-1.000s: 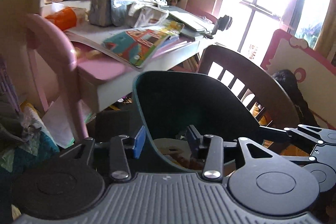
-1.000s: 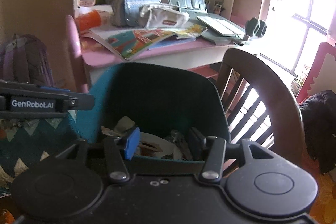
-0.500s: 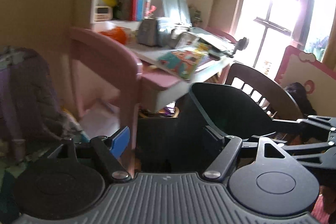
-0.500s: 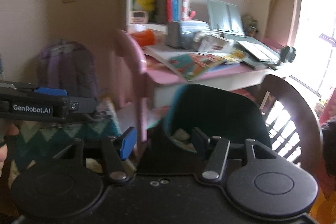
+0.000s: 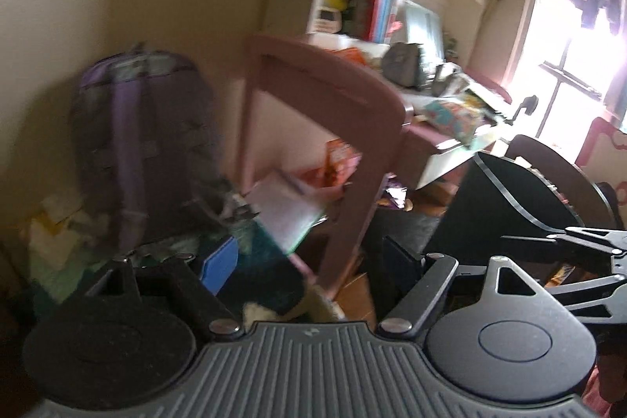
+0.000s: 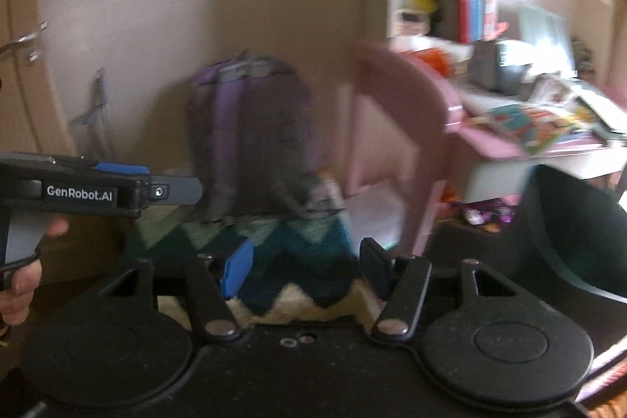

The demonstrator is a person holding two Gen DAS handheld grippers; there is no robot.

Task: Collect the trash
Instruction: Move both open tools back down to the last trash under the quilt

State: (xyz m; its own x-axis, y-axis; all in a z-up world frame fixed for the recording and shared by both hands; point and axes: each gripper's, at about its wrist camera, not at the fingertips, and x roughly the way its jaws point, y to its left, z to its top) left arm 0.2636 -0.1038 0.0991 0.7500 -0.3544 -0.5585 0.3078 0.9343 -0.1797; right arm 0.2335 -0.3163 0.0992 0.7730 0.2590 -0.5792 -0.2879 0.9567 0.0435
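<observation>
The dark teal trash bin [image 6: 576, 234] stands upright on the floor at the right edge of both wrist views, its long axis vertical and its open mouth facing up, beside the pink desk [image 6: 509, 147] and in front of a dark wooden chair [image 5: 556, 163]; its inside is too dark to show any contents. The left gripper [image 5: 309, 261] has just been opening and its jaws stand wide apart with nothing between them. The right gripper [image 6: 305, 265] has likewise been opening and is empty, pointing toward a purple backpack [image 6: 250, 136] on a zigzag blanket [image 6: 298, 253].
</observation>
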